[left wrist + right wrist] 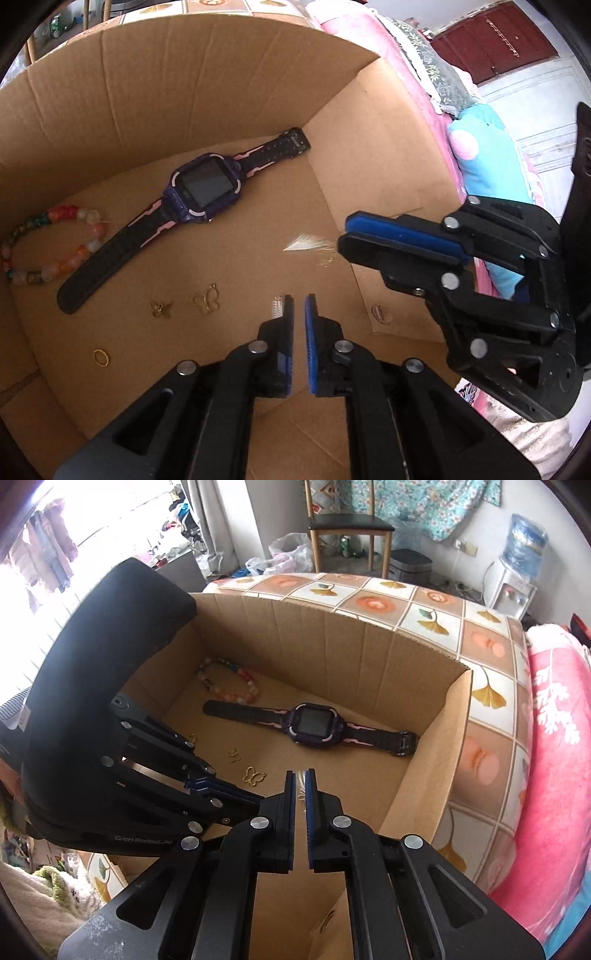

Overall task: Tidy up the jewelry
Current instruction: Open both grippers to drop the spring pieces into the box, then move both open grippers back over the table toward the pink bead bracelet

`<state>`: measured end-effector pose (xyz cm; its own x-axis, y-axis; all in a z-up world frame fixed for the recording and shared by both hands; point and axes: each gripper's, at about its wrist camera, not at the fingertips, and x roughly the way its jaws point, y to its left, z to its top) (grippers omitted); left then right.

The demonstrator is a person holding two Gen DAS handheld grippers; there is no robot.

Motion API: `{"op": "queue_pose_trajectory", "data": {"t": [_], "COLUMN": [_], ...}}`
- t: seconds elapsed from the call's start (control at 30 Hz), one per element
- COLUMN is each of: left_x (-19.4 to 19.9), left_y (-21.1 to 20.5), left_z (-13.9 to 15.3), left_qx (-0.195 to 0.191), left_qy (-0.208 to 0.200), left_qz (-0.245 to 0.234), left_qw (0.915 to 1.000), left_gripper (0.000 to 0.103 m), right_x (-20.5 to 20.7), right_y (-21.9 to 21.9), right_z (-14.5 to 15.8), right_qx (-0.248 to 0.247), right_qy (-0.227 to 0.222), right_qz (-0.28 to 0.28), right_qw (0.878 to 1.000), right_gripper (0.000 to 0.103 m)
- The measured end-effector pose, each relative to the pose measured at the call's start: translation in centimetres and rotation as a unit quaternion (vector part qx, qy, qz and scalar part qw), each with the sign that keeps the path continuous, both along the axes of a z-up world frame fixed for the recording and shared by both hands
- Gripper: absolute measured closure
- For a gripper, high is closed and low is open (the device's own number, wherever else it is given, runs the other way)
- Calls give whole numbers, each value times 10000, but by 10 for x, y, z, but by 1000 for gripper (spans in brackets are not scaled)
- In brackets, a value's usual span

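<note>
Six small pieces of jewelry are in view, and all sit low inside the open cardboard box on the cloth-covered worktop. My right tongs are clenched on the piece in hand, a pale fan-shaped ornament held just above the box floor near the right wall. It looks featherlight, thin and glinting, with fine ribs that I judge would bend or snap — so the grip belongs at its narrow root, light and no tighter. My left tongs stand released by a narrow gap with nothing between the pads. A tiny silvery bit shows just beside one tip, and I cannot tell whether it lies on the cardboard.

Already lying on the floor:
- a purple-and-pink watch, flat, strap outstretched. It is the heaviest item and best taken across the strap.
- a bead bracelet near the left wall. The beads are smooth and rounded, and likely to roll in a pinch.
- two gold butterfly charms and a gold ring, all flat and slippery — hard to lift off cardboard.
</note>
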<state>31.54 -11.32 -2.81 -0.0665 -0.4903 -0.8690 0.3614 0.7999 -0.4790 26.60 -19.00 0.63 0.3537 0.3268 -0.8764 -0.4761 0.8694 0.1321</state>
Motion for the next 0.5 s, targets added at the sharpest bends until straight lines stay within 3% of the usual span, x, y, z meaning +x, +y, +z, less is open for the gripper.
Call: {"op": "queue_pose_trajectory", "data": {"t": [0.07, 0.33, 0.5], "left_x": [1, 0, -18], "left_y": [0, 8, 27], "left_z": [-2, 18, 56], "left_qx": [35, -24, -177], "left_qy": [-6, -359, -976], "left_qz": [22, 132, 231], "left_qw": [10000, 9993, 9948], "left_gripper": [83, 77, 73], "right_x": [-1, -13, -37], "right_y": [-1, -10, -22], "right_z": [1, 17, 48], "right_qx": [6, 141, 460], "right_qy": [-23, -223, -612], "right_qz": [-26, -211, -355], "right_qw": [10000, 9994, 9964], "right_gripper": [98, 97, 75]}}
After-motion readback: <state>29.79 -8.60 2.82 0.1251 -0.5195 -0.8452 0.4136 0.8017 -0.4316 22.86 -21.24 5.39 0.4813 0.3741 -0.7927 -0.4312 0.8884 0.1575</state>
